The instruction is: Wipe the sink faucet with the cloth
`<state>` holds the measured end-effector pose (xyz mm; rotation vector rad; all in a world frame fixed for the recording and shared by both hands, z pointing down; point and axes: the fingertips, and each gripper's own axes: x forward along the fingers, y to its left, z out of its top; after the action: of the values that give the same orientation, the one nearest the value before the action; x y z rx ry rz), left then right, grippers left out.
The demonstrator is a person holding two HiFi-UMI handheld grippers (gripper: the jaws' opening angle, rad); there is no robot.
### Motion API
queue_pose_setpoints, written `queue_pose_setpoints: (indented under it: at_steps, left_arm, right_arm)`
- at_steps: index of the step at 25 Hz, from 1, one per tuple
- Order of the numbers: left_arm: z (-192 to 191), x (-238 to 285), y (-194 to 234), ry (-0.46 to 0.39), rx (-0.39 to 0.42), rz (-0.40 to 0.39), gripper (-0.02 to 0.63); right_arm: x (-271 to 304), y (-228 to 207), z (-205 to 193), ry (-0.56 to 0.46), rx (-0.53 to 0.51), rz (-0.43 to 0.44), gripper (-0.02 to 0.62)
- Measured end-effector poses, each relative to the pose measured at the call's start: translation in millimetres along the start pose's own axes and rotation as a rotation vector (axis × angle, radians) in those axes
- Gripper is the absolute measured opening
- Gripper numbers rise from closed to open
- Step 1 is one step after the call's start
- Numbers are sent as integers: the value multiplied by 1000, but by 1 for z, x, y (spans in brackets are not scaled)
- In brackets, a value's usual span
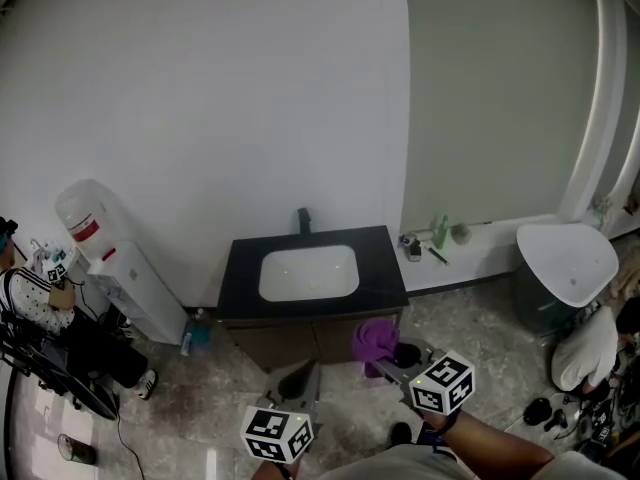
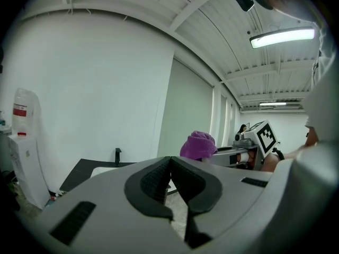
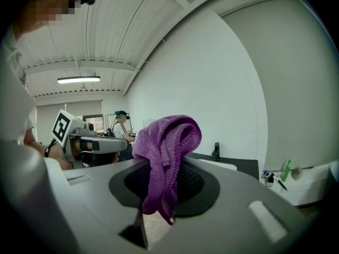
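purple cloth [image 3: 167,147] hangs bunched between the jaws of the right gripper [image 1: 388,361], which are clamped on it. in the right gripper view the fabric rises in a rounded fold above the black pads, and a loose end trails down in front of them. from the head view, that gripper is held in front of the black vanity counter [image 1: 385,268], near its front right corner. the cloth sits at the counter's front edge, well apart from the faucet [image 1: 303,220]. the faucet (a short dark post, standing upright) is at the back of the counter against the white wall, just behind the white sink basin [image 1: 309,273]. the left gripper [image 1: 298,376] is lower and to the left, in front of the cabinet. its jaws are pressed together with nothing between them, and the left gripper view shows the ribbed pads meeting at the tips. the two grippers are near each other but apart. left of the vanity stands a white water dispenser [image 1: 110,268] with a bottle on top, and a person [image 1: 35,303] sits beyond it at the picture's edge. right of the counter a low ledge carries a green bottle [image 1: 440,230] and a few small items too small to tell. further right is a white-topped container [image 1: 565,263].
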<state>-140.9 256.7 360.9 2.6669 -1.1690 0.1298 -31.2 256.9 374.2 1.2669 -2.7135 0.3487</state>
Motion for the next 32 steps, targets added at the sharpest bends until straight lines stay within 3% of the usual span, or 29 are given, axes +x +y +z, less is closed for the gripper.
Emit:
queue_pose_setpoints:
  at_steps: [4, 8, 16, 21, 27, 32]
  left_arm:
    - [-9, 37, 30, 21, -14, 10, 8]
    - [-5, 99, 67, 30, -7, 33, 8]
    - [47, 288, 159, 8, -41, 124, 8]
    - [50, 385, 207, 32, -101, 161, 8]
    - [32, 436, 270, 79, -148, 225, 7]
    - [19, 466, 310, 120, -175, 244, 8]
  right_arm:
    - [32, -32, 1, 16, 1, 8, 89]
    - [79, -95, 6, 17, 12, 26, 89]
    - [203, -260, 52, 60, -60, 103, 89]
    - [277, -341, 50, 124, -38, 187, 89]
    - [368, -396, 39, 188, 23, 242, 89]
    - [445, -432, 43, 263, -59, 220, 89]
